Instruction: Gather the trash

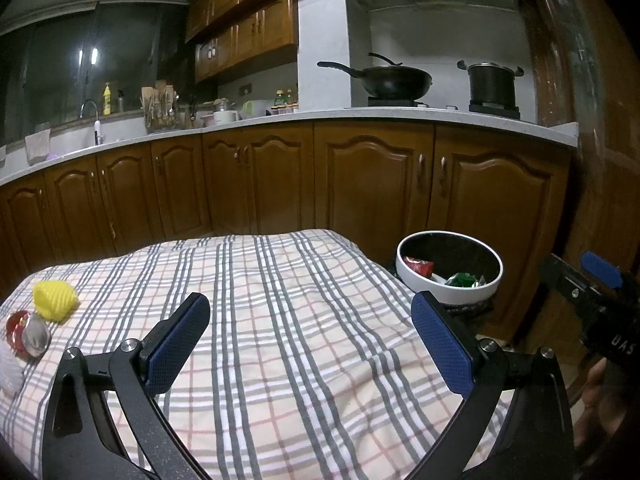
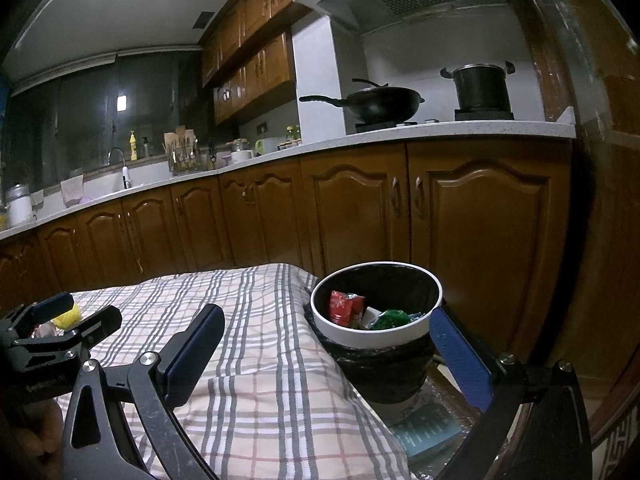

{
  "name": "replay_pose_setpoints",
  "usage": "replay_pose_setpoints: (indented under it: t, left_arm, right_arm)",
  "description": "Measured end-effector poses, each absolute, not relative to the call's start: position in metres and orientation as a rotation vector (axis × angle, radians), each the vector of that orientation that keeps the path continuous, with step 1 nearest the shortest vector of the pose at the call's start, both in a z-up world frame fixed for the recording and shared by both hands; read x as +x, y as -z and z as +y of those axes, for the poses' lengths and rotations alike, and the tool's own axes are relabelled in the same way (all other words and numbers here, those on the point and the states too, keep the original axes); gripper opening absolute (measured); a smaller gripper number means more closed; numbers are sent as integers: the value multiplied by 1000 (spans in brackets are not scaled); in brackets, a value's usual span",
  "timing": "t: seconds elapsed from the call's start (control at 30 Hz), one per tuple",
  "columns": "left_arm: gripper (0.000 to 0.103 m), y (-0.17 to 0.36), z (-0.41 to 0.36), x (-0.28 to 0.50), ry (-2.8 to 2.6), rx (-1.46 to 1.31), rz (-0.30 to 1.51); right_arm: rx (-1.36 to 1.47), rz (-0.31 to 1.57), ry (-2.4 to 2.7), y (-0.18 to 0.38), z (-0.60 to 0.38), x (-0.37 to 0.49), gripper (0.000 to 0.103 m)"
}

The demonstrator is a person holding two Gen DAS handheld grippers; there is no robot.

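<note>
A white-rimmed trash bin with a black liner stands past the right edge of the plaid-covered table. Inside it lie a red wrapper and a green wrapper. At the table's left lie a yellow crumpled piece, a red and silver wrapper and a white piece. My left gripper hovers open over the cloth, holding nothing. My right gripper is open and empty, its jaws either side of the bin's near edge.
Brown kitchen cabinets under a white counter run behind the table. A black wok and a pot sit on the stove. A sink with a tap is at the far left. A wooden door frame stands on the right.
</note>
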State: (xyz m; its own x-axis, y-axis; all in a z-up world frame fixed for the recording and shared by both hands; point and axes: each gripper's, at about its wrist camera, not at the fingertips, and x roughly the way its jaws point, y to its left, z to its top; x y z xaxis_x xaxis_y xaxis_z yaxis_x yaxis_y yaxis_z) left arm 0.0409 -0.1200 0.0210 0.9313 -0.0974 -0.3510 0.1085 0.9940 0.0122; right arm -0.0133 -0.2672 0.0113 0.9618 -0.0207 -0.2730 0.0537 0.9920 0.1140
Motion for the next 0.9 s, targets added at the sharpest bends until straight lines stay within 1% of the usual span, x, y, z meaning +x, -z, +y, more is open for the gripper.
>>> replay_pose_setpoints:
  t: [0.9]
  left_arm:
    - [103, -20, -113, 41, 108, 37, 360]
  right_arm:
    - [112, 278, 26, -13, -269, -11, 103]
